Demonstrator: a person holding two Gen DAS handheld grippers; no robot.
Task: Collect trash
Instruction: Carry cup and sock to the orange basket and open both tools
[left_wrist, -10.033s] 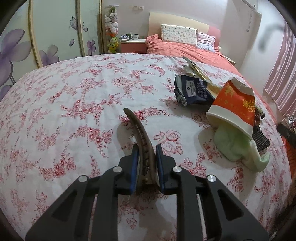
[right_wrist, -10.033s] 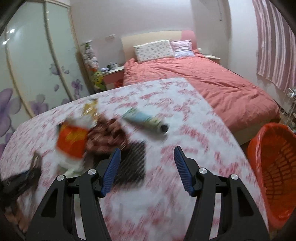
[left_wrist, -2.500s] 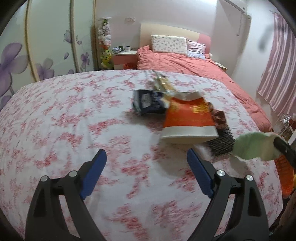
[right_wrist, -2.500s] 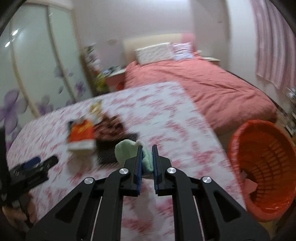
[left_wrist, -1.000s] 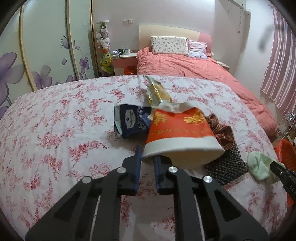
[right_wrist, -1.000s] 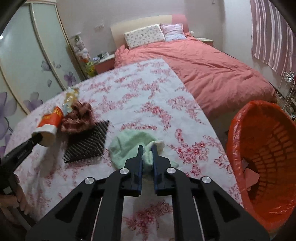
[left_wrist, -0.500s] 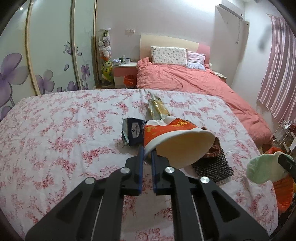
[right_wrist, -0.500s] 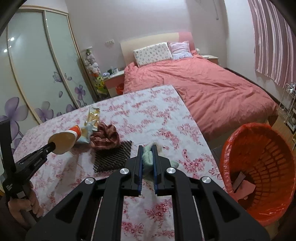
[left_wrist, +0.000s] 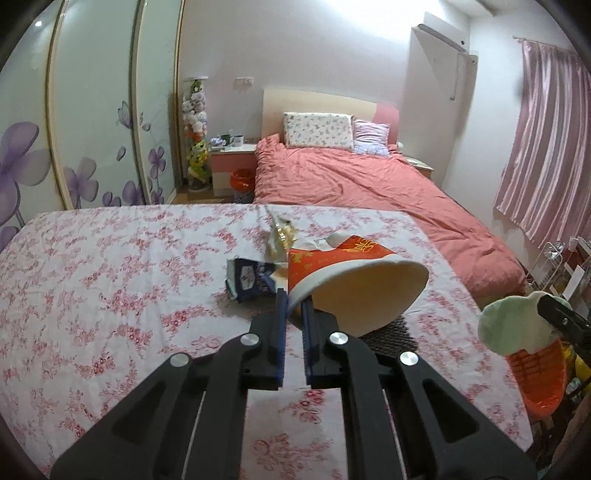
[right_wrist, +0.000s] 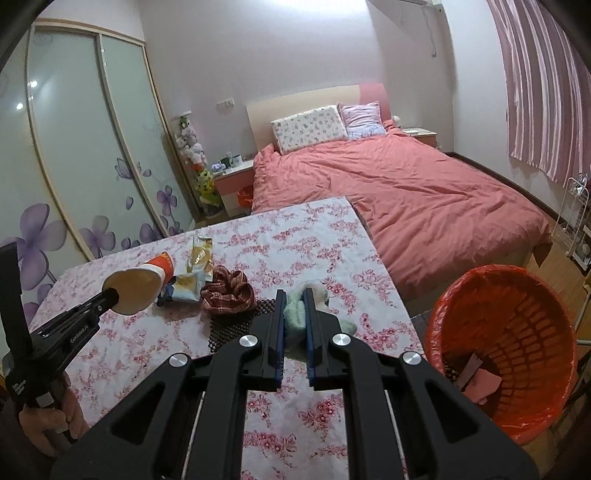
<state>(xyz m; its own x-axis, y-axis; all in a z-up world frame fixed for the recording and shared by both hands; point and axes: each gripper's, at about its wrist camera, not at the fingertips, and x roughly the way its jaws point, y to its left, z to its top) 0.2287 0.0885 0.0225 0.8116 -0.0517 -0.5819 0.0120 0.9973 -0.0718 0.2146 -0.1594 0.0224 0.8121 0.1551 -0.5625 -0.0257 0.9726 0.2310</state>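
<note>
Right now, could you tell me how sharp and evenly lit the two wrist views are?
Left wrist view: sharp, the cup crisp; ceiling glare washes out the top, and fisheye bends the wardrobe doors. Right wrist view: also sharp, the cloth and bin clear; bright ceiling patch, lamp spots on the wardrobe, dark corners.

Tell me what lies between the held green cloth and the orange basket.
In the right wrist view, only flowered tablecloth up to the table edge; nothing lies between the green cloth and the orange basket.
</note>
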